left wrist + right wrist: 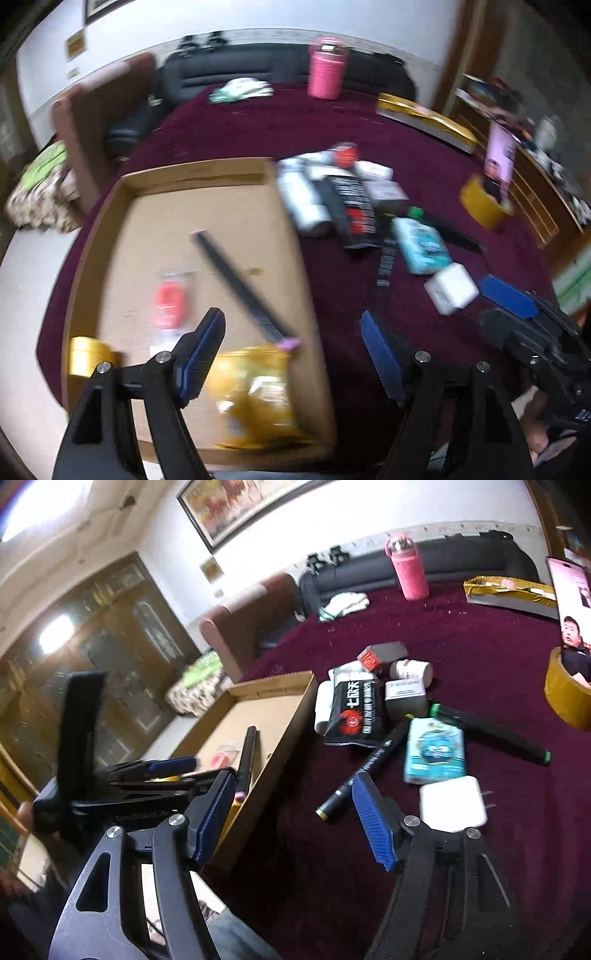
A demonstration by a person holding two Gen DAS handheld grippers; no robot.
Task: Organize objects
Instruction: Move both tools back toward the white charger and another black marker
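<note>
Both tools gaped with nothing between their pads: the left tool [291, 354] low over the cardboard tray [207, 177], the right tool [293, 812] at lower centre over the maroon worktop [480, 657]. A black pen [240, 284] lay inside the tray; the packets [354, 709] lay heaped at its right.

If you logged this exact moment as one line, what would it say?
left tongs: open, empty | right tongs: open, empty | cardboard box: holds black pen | pile: on tablecloth
</note>
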